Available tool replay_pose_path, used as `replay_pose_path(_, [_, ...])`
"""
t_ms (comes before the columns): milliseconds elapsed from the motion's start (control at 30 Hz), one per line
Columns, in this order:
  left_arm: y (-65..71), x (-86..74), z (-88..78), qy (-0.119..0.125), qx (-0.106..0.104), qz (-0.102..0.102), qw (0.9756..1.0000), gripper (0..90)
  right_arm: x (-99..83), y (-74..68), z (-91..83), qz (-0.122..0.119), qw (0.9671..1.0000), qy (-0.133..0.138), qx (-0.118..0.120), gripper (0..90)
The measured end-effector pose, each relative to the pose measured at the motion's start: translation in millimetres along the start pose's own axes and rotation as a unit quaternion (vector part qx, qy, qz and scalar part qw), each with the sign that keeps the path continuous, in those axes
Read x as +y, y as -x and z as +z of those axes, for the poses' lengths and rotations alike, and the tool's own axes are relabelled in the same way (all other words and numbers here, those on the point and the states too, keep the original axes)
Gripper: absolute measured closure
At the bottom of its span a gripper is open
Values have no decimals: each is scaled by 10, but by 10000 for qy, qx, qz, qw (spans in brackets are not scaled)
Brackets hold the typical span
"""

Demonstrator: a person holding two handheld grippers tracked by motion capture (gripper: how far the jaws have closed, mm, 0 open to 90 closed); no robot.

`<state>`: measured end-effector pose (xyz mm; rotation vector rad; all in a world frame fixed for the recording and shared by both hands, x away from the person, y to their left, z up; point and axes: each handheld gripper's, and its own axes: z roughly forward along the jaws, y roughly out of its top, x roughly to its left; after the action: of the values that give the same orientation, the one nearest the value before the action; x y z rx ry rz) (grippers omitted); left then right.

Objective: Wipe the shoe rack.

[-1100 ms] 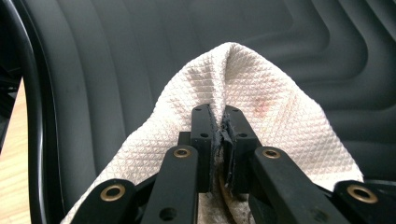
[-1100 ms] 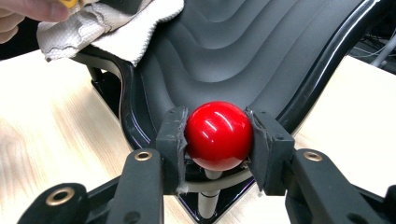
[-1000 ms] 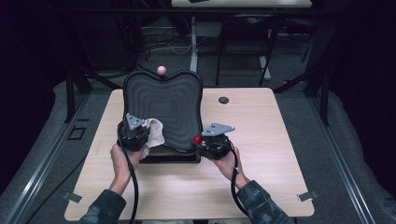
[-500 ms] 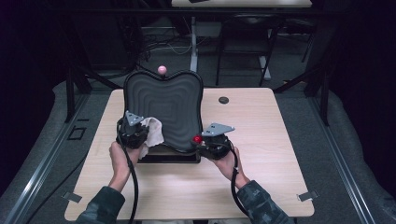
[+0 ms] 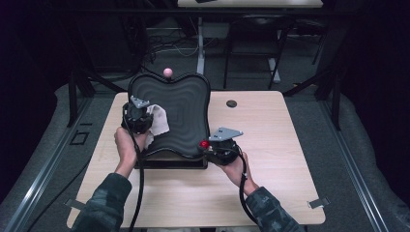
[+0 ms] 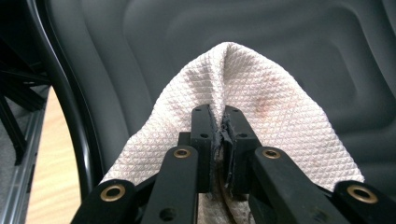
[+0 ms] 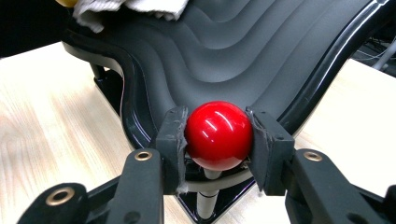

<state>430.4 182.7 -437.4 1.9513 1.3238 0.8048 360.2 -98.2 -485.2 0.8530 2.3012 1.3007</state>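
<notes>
White waffle-weave cloth (image 6: 261, 107) sat clamped in the left gripper (image 5: 138, 115) jaws, pressed against the upper left of the black rippled board (image 5: 181, 113) on the tabletop (image 5: 285, 159). The right gripper (image 7: 217, 135) jaws were clamped on the red ball knob (image 7: 217, 134) at the board's near right corner.

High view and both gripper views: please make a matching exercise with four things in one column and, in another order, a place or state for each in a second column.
Things:
1. white cloth
2. red ball
3. pink ball
4. small dark disc

Places or states:
A. at the far edge of the black ridged board
B. alone on the bare table
C. pinched by the left gripper
D. clamped by the right gripper

Pairs: 1-C, 2-D, 3-A, 4-B
</notes>
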Motion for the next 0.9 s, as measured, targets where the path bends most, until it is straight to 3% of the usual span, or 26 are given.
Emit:
replay_pose_path(400, [-161, 409, 189, 2, 293, -153, 9995, 840, -2, 0, 0, 7, 10000, 6, 2, 602])
replay_pose_path(767, [-277, 677, 309, -2, 531, -277, 9982, 839, -3, 0, 0, 11, 10000, 11, 4, 602])
replay_pose_path(900, [-335, 760, 350, 6, 587, -405, 9975, 839, -4, 0, 0, 14, 10000, 16, 6, 602])
